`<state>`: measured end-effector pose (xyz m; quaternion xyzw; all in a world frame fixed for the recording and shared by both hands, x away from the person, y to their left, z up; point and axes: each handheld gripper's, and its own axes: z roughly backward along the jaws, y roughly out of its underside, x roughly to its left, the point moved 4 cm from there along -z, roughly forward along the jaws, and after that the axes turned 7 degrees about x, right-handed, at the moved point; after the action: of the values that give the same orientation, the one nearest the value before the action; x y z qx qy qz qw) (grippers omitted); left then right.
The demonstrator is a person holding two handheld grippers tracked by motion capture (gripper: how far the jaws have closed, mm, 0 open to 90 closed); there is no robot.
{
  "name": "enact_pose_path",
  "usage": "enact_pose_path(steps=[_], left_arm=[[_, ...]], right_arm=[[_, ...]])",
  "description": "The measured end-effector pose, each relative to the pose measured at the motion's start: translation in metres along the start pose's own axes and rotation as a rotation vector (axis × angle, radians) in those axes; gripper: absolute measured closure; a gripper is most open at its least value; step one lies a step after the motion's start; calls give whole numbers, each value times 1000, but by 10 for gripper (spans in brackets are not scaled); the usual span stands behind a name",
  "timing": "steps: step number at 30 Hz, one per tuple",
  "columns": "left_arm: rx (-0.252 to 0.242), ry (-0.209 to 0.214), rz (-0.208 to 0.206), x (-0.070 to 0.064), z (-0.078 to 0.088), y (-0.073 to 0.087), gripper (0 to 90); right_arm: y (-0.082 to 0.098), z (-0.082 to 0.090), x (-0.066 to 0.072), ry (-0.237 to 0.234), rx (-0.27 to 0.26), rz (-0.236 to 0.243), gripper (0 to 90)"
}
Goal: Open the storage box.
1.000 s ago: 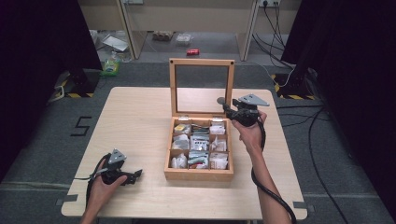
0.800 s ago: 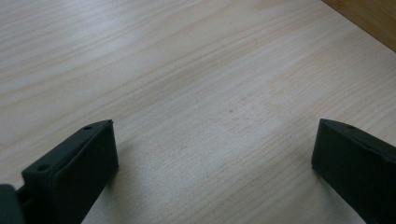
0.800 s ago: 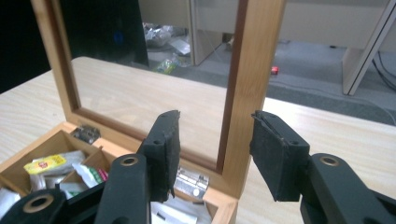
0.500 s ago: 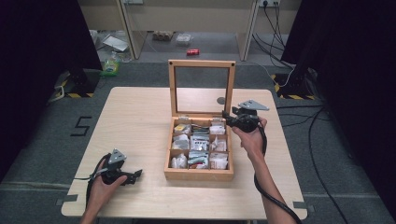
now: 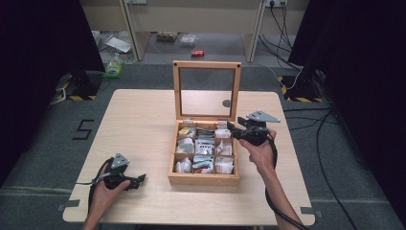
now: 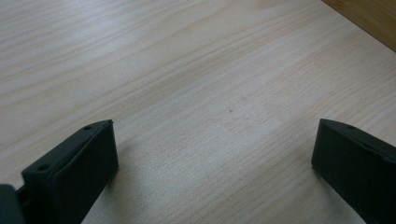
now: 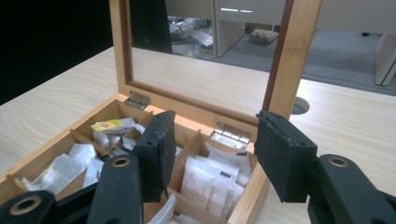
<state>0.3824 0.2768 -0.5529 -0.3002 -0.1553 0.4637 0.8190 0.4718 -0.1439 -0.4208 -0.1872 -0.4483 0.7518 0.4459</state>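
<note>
An open wooden box (image 5: 203, 179) stands mid-table, its glass lid (image 5: 207, 64) upright at the back. Its compartments hold several tea bags (image 5: 205, 148). My right gripper (image 5: 233, 129) hovers at the box's back right corner, pointing left over the rear compartments. In the right gripper view the jaws (image 7: 215, 154) stand apart and have just been opening, with nothing between them; white sachets (image 7: 205, 179) and a yellow-labelled bag (image 7: 109, 124) lie below. My left gripper (image 5: 140, 180) rests on the table (image 5: 139, 124) left of the box, its jaws (image 6: 215, 154) wide over bare wood.
The lid's frame (image 7: 292, 51) rises just behind the right gripper. A round cable hole (image 5: 226, 103) sits in the table behind the box. A corner of the box (image 6: 369, 18) shows beyond the left gripper. Cables and clutter lie on the floor past the table.
The right gripper has come from beside the lid's right edge toward the person, down to the box's back right corner. The left hand has stayed put.
</note>
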Motion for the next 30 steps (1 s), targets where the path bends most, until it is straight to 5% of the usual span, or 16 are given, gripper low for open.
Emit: enact_pose_path(steps=[10, 13, 30], left_arm=[[0, 0, 0, 0, 0, 0, 0], [0, 0, -1, 0, 0, 0, 0], [0, -1, -1, 0, 0, 0, 0]], right_arm=[[17, 9, 15, -49, -16, -34, 457], [22, 7, 18, -48, 16, -26, 452], [42, 7, 18, -50, 68, -36, 444]])
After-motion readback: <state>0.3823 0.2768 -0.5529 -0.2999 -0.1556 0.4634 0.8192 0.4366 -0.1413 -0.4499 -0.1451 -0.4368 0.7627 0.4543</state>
